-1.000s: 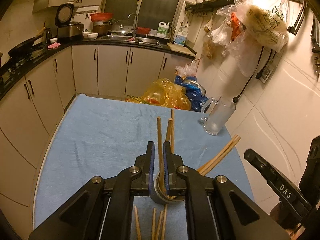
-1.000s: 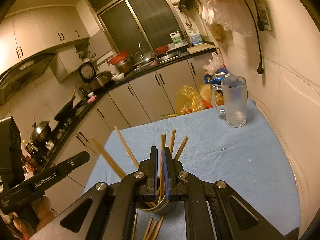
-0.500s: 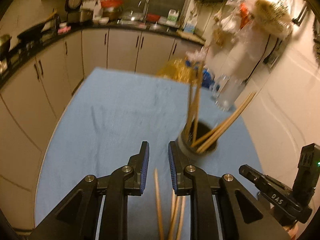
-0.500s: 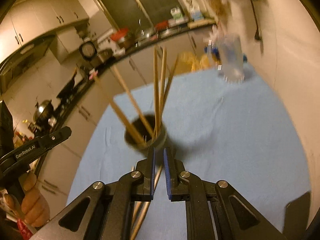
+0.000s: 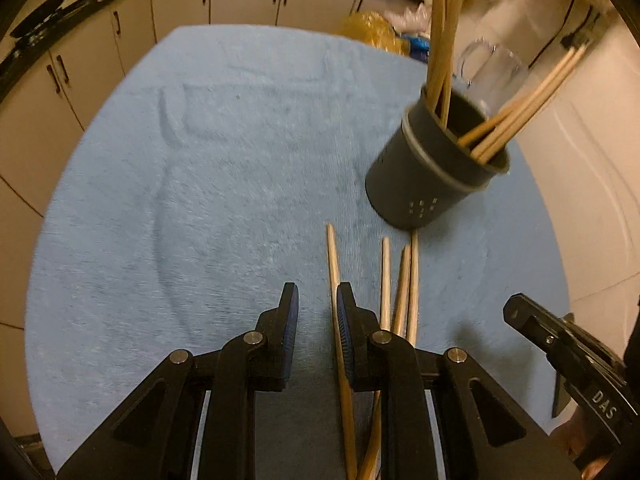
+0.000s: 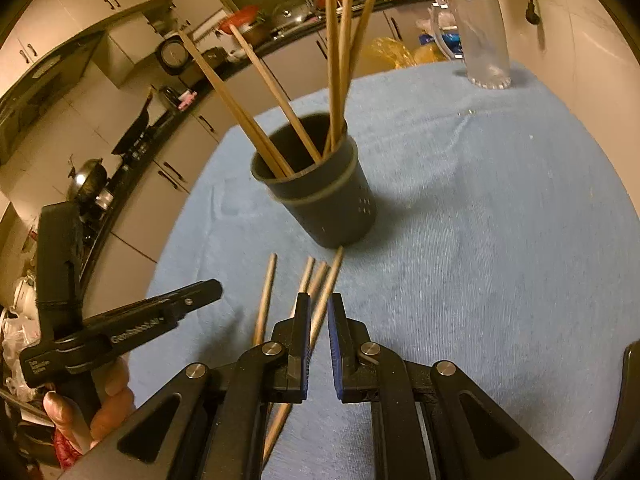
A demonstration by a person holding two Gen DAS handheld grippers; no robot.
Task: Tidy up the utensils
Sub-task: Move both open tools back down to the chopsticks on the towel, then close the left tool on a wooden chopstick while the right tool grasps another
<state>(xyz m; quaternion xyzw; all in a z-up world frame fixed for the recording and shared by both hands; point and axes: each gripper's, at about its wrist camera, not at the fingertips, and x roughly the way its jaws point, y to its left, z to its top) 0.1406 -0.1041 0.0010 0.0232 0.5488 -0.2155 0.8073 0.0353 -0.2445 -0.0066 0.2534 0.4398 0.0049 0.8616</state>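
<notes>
Both grippers have dropped from the chopstick holder (image 6: 320,196) toward the four loose chopsticks (image 6: 316,292) lying on the blue cloth (image 5: 200,200) just ahead of their tips. The left gripper (image 5: 316,320) has just parted its jaws slightly and holds nothing; one chopstick runs beside its right finger. The right gripper (image 6: 319,320) is empty, its jaws nearly closed above another chopstick. Judging by this, the next pickups are starting.

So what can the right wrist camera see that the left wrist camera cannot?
Only the right wrist view shows the hand holding the left claw, and the stove with a wok. Only the left wrist view shows the cup's far side and the right claw's tip. Both share the cup, four loose chopsticks on the blue cloth, and the glass mug.
</notes>
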